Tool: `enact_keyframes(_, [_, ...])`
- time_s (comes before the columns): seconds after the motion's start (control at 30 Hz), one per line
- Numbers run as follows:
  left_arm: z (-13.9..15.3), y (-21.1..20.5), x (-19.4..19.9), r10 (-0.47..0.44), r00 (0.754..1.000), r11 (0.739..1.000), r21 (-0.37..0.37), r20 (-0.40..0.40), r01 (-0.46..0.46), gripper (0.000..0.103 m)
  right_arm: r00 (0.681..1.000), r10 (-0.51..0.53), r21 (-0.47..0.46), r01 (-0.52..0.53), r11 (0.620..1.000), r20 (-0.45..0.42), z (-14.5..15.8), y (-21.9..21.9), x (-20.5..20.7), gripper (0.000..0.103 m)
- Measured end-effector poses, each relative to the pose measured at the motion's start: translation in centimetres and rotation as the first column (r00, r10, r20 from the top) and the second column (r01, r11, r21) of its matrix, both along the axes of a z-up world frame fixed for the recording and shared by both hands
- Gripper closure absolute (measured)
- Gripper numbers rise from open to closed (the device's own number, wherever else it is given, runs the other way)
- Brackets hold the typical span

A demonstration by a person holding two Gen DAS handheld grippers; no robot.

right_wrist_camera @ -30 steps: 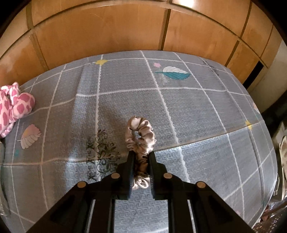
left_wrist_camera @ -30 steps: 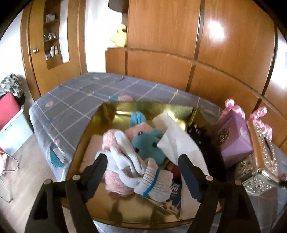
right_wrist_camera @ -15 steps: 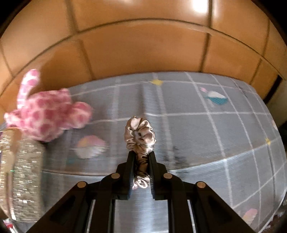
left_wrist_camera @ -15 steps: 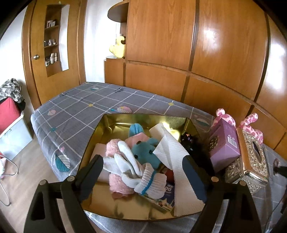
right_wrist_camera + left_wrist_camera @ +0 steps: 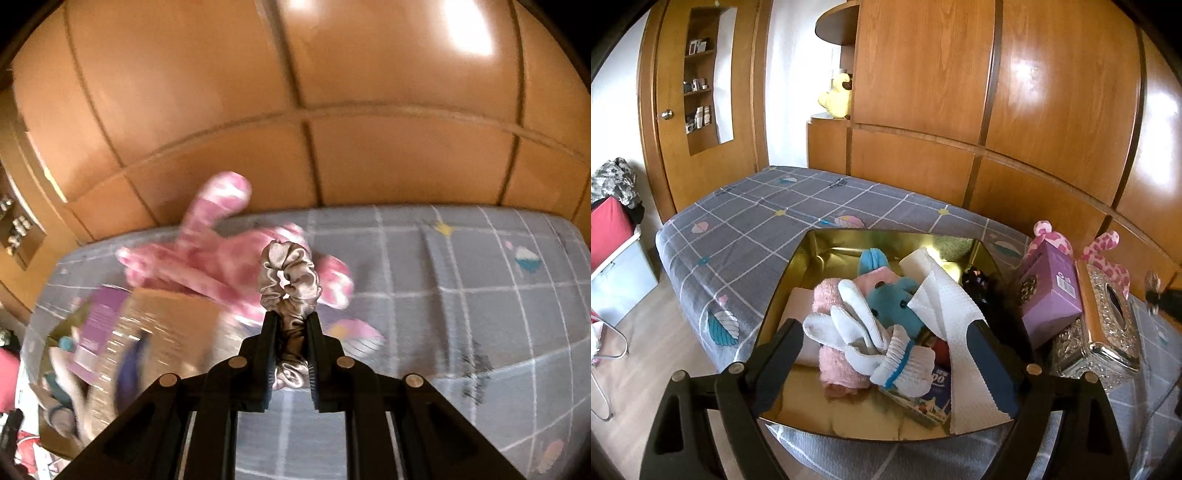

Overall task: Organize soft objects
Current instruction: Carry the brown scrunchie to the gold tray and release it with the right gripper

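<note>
Right gripper [image 5: 290, 325] is clamped tight on a shiny beige scrunchie [image 5: 287, 275], which sticks up past the fingertips, off the grey checked bedspread [image 5: 461, 295], in front of a blurry pink spotted plush [image 5: 214, 254].

Left gripper [image 5: 886, 339] has its jaws spread wide, having just been opening a bit more, with nothing pinched between them. It hangs over the gold tray [image 5: 827, 251], which sits on the bed and holds white socks [image 5: 871, 339], a teal plush [image 5: 894, 302], a pink fuzzy thing [image 5: 831, 362] and a white cloth [image 5: 945, 302]. Under the socks is a printed packet [image 5: 934, 402]; I can only make out "00" on it. Purple box [image 5: 1049, 288] has a barcode but the writing's too small to read.
</note>
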State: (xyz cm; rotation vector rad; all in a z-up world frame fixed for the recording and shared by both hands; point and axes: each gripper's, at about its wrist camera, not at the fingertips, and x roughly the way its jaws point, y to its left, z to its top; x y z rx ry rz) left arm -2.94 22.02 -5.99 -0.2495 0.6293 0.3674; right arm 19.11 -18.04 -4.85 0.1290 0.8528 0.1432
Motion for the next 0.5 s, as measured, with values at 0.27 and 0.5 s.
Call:
enact_keyframes(0.27, [0.1,-0.4,-0.3,-0.013,1.000,1.000,0.005,-0.001,0.013,0.012,0.986,0.155,0.025,-0.156,0.987,0.054,2.3,8.2,0.8,0.090])
enact_keyframes(0.5, [0.0,-0.7,-0.6,-0.016,1.000,1.000,0.008,-0.008,0.016,0.011,0.952,0.300,0.039,-0.303,0.952,0.067,2.3,14.4,-0.6,0.090])
